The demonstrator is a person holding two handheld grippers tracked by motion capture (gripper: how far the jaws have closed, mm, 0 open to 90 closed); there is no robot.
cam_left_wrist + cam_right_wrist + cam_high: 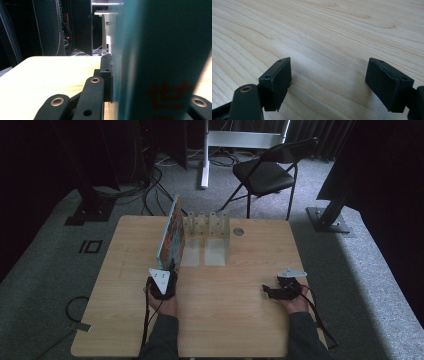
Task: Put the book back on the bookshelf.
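Wooden rack (207, 225) (slots bare), book (171, 234) beside

Colourful teal-spined book (171, 232), upright on table

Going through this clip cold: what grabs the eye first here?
The upright colourful book stands out, held on edge near the table's middle by the left gripper, its teal spine between the jaws. Just behind it sits a pale slotted rack. The right gripper rests open on the bare wooden table.
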